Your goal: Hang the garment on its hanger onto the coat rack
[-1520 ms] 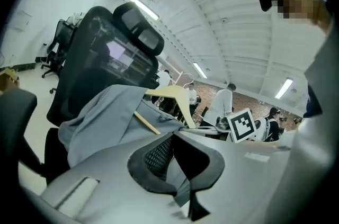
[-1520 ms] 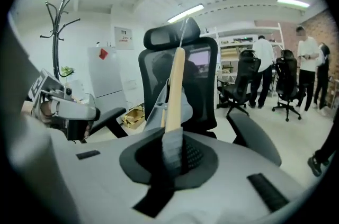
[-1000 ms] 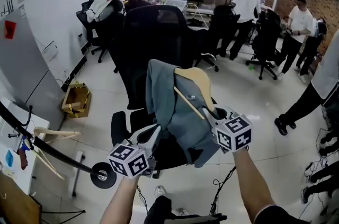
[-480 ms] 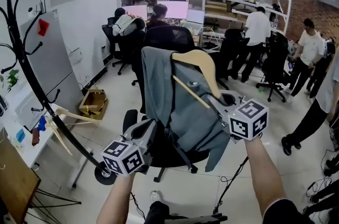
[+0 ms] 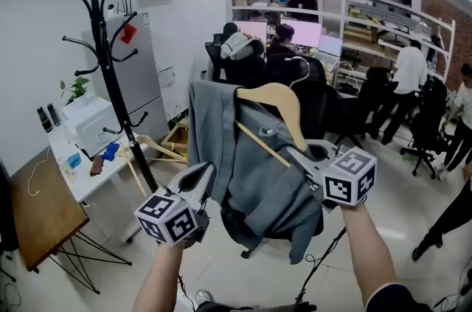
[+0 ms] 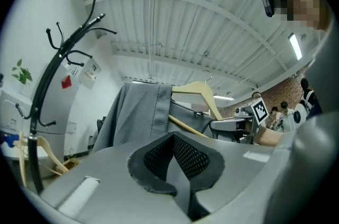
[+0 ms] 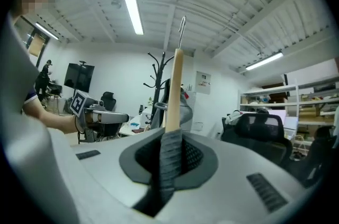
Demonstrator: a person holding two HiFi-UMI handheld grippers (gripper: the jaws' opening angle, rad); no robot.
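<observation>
The grey garment (image 5: 254,178) hangs on a wooden hanger (image 5: 274,98) that is held up in the air at the middle of the head view. It is in front of a black office chair (image 5: 243,226) and well apart from the black coat rack (image 5: 110,78), which stands to its left. The hanger's wire hook (image 5: 297,68) sticks up free in the air. The garment is draped over the hanger's left shoulder and sags below the cross bar, while the wood of the right shoulder shows uncovered. The right gripper (image 5: 293,154) is clamped on the hanger at its low right end. Its own view shows the wood rising straight out of the closed jaws, with a fold of grey cloth pinched alongside. The left gripper (image 5: 203,176) holds the garment's lower left edge, its jaws pressed together on a strip of the grey fabric. Beside the rack's pole stands a white desk (image 5: 77,170) with small items on it, and nearer the camera is a brown table (image 5: 37,207). Farther back, people sit and stand at desks with lit monitors (image 5: 306,32) under white shelving.
</observation>
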